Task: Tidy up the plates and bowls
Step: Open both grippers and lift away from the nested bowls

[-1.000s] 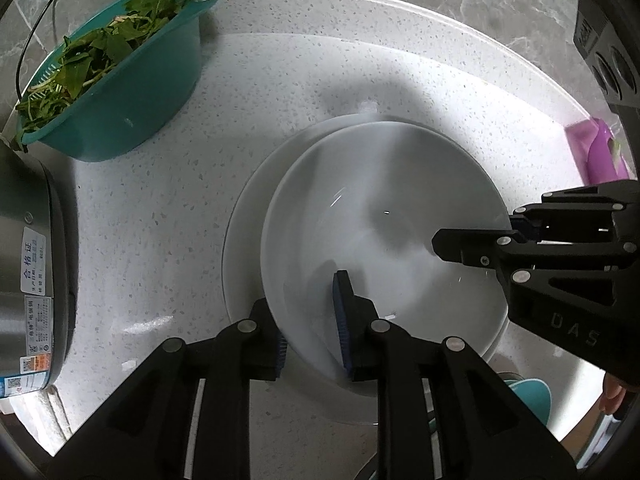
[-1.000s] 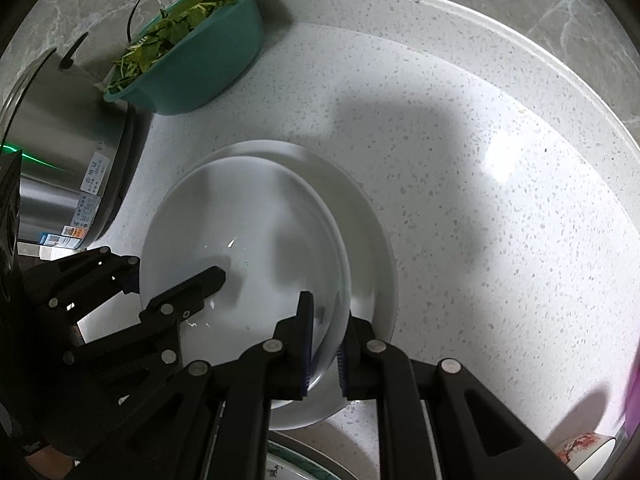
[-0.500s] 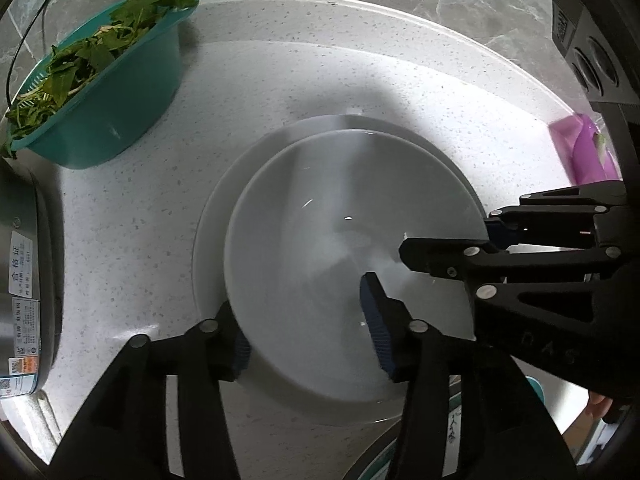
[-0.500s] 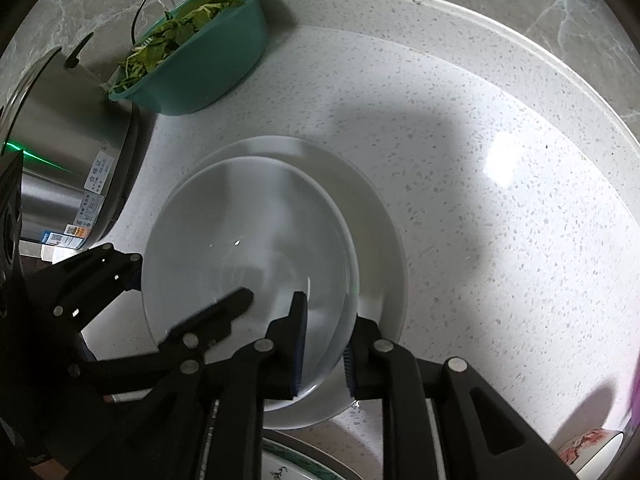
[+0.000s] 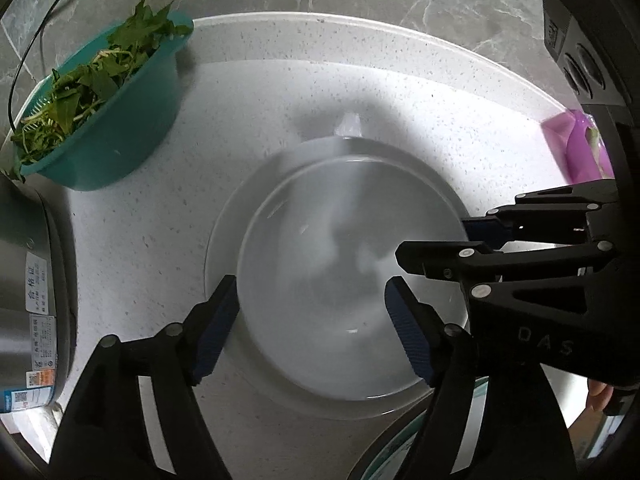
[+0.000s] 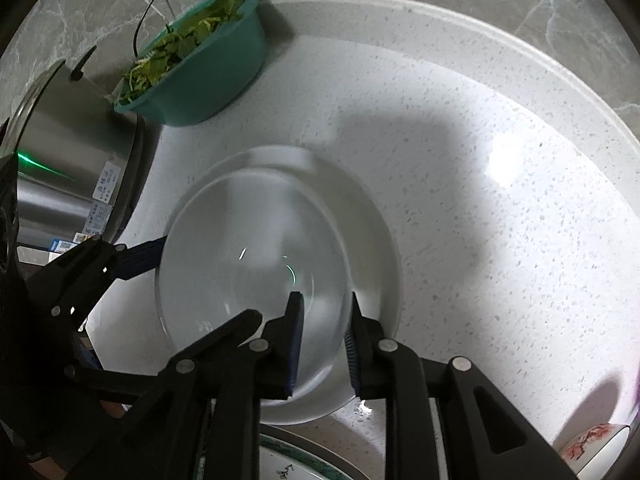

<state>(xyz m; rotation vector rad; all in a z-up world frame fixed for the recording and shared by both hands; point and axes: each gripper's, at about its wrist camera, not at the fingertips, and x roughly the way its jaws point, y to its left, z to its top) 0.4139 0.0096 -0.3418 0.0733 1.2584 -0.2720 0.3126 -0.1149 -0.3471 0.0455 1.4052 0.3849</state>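
Observation:
A shallow white bowl (image 5: 340,292) (image 6: 248,248) rests inside a wider white plate (image 5: 218,240) (image 6: 380,248) on the speckled counter. My left gripper (image 5: 312,312) (image 6: 204,280) straddles the bowl's left rim. Its jaws are opening, with one blue pad outside the rim and the other inside, neither touching it. My right gripper (image 6: 325,320) (image 5: 436,236) straddles the opposite rim. Its jaws are also opening, and a narrow gap shows between each pad and the rim.
A teal basin of leafy greens (image 5: 100,128) (image 6: 200,64) stands at the back left beside a steel pot (image 5: 32,280) (image 6: 68,152). A purple item (image 5: 580,148) lies at the right. A patterned plate (image 6: 288,468) and a small flowered bowl (image 6: 592,444) sit near the front edge.
Both grippers were shut on the bowl's rim a second ago. Their jaws have spread apart, the left far more, and the bowl now lies released on the plate.

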